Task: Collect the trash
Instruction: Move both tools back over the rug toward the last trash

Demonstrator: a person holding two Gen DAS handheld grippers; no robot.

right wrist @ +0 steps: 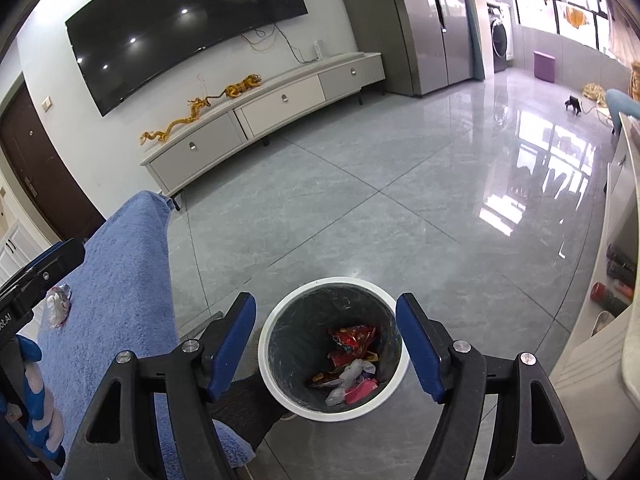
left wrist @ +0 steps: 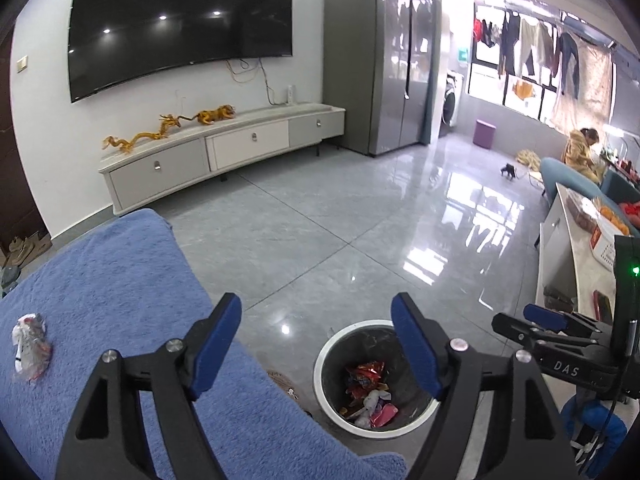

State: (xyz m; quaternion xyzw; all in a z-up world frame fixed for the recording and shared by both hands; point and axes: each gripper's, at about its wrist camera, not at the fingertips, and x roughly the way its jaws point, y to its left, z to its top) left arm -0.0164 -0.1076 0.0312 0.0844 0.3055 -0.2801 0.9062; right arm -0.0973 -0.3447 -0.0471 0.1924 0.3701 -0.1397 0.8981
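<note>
Left wrist view, blue blanket (left wrist: 120, 300), grey tiled floor (left wrist: 340, 220), wall television (left wrist: 180, 20)

Trash bin (right wrist: 276, 384): round, white-rimmed, dark inside, upright on the grey tile floor beside the blue blanket.
Bin contents (right wrist: 352, 340): crumpled red, pink and clear wrappers at the bottom.
Loose wrapper (left wrist: 30, 346): crumpled, white-and-red, lying on the blue blanket (left wrist: 120, 280).

Ahead of me: big black wall-mounted TV (left wrist: 180, 24), golden dragon figurines (left wrist: 140, 136) on the low white cabinet (left wrist: 224, 152), tall grey fridge (left wrist: 376, 60).
</note>
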